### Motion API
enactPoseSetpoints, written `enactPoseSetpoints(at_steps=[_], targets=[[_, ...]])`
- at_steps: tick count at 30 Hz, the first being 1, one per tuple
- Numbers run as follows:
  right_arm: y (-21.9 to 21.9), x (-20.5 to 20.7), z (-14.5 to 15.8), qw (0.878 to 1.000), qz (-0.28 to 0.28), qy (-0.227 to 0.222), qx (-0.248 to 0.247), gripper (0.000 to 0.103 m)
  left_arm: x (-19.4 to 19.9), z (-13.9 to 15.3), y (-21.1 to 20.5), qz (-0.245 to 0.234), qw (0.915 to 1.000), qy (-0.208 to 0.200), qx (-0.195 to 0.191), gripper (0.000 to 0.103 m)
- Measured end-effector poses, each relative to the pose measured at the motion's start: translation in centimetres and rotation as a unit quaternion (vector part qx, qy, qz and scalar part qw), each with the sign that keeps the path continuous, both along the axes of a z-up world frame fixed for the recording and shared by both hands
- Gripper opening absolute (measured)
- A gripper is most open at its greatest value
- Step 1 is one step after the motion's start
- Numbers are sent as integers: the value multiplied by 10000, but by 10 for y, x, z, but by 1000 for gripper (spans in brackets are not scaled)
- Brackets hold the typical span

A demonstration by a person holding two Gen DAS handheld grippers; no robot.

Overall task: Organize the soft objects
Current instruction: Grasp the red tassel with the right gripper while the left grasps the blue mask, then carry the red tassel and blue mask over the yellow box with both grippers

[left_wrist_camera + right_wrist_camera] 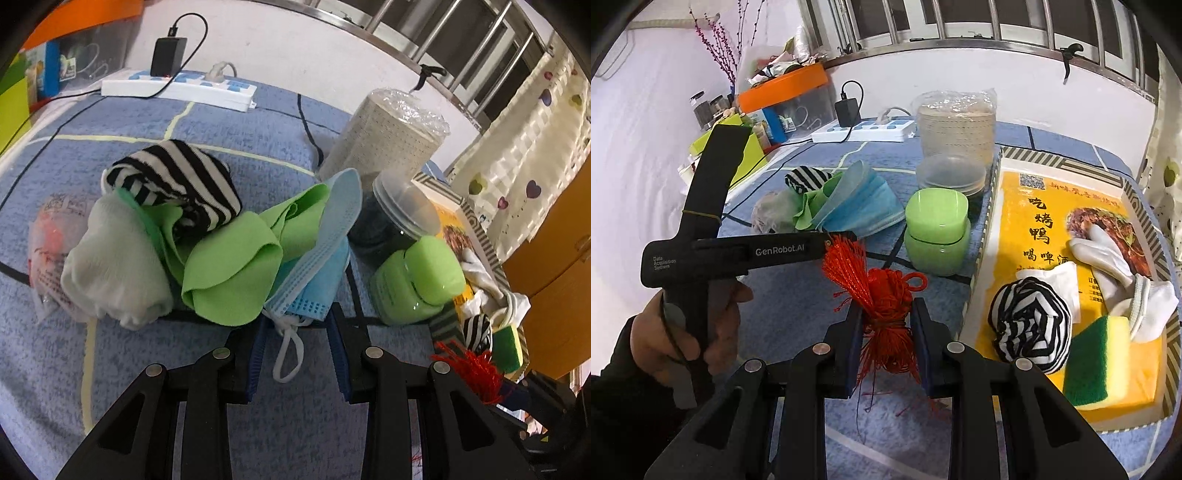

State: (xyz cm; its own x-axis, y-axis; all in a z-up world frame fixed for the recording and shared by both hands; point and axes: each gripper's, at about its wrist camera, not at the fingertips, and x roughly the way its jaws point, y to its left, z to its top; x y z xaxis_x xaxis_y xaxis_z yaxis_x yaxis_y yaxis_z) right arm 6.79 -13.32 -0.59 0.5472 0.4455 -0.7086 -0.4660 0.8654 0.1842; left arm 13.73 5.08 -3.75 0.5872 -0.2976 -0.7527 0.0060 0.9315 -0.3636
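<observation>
Red tassel (pixel 882 314), clamped in right gripper (pixel 886 325), may snag the tray rim (pixel 988 206) by loose threads; left gripper (pixel 295 354) open, empty.

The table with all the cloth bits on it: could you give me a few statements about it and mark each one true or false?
1. The right tool is clamped on a red tassel. True.
2. The left tool is gripping the blue face mask. False: its jaws stand open, and only the mask's ear loop lies between them.
3. A green and yellow sponge lies in the tray. True.
4. The green cloth is already in the tray. False: it lies in the pile on the blue mat.
5. The green jar has its lid off. False: the lid is on.
</observation>
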Motion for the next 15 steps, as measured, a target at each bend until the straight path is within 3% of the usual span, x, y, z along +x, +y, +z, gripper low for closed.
enactPoseSetpoints(at_steps=[2, 5, 15], targets=[[-2, 0, 0, 10000, -10, 4, 9, 26, 0, 0, -2, -38, 10000, -66, -14, 31], [-5, 0, -1, 10000, -46, 5, 17, 26, -2, 2, -5, -58, 9999, -127, 93, 18], [-14, -11, 6, 9998, -151, -97, 52, 26, -31, 23, -17, -24, 9974, -422, 590, 13]])
